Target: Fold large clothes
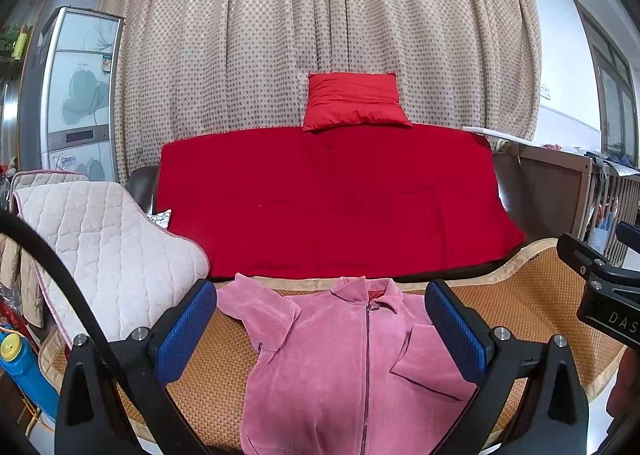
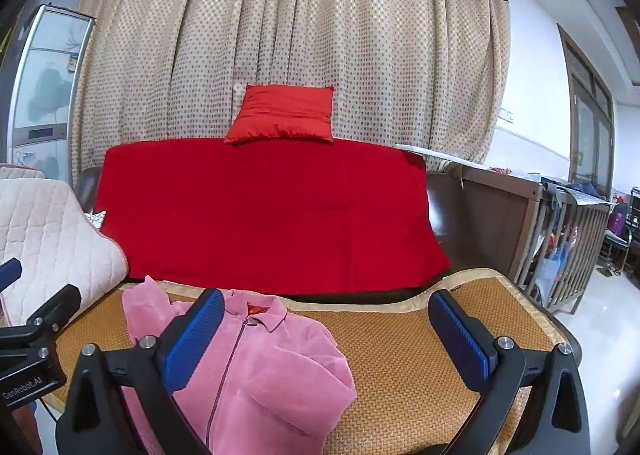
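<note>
A pink fleece zip jacket [image 1: 344, 367] lies face up on a woven bamboo mat [image 1: 532, 307], collar towards the sofa. Its right sleeve is folded across the chest; its left sleeve sticks out to the far left. My left gripper [image 1: 320, 329] is open and empty, hovering above the jacket's chest. The jacket [image 2: 260, 375] also shows in the right wrist view, at the left of the mat [image 2: 400, 339]. My right gripper [image 2: 326, 337] is open and empty, above the jacket's right edge and bare mat. Each gripper's body shows at the other view's edge.
A sofa under a red blanket [image 1: 332, 203] with a red cushion [image 1: 354, 101] stands just behind the mat. A quilted cream chair cover [image 1: 100, 251] is at the left. A wooden crib [image 2: 560, 231] and a spotted curtain [image 2: 288, 35] are behind. A blue bottle [image 1: 24, 375] is at the lower left.
</note>
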### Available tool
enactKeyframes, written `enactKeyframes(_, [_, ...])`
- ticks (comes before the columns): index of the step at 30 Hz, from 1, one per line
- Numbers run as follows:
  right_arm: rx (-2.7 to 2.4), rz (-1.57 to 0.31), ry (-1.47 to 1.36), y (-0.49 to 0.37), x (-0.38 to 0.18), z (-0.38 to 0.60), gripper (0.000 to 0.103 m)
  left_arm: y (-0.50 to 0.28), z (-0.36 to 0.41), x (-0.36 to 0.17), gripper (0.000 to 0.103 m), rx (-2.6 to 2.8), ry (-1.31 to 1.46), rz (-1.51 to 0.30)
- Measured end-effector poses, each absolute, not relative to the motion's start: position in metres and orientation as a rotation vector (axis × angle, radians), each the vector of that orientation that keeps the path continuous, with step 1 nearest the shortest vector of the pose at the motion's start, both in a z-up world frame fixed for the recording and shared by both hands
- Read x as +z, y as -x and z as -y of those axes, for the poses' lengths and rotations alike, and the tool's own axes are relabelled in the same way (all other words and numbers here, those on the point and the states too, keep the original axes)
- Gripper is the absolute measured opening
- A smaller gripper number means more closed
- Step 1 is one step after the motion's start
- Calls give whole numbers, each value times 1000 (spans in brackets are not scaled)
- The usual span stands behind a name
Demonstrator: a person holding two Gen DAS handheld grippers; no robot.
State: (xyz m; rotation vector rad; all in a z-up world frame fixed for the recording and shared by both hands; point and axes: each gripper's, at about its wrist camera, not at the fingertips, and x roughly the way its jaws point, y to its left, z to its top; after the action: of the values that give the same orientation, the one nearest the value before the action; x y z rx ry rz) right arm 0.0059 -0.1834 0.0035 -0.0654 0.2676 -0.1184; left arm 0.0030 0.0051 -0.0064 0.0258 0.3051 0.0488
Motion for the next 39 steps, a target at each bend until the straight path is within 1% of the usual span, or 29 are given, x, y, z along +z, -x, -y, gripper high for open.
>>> enactKeyframes(39, [-123,-296,67,-20,-9,188,103,-18,-7,-15,103,41,-28,-350])
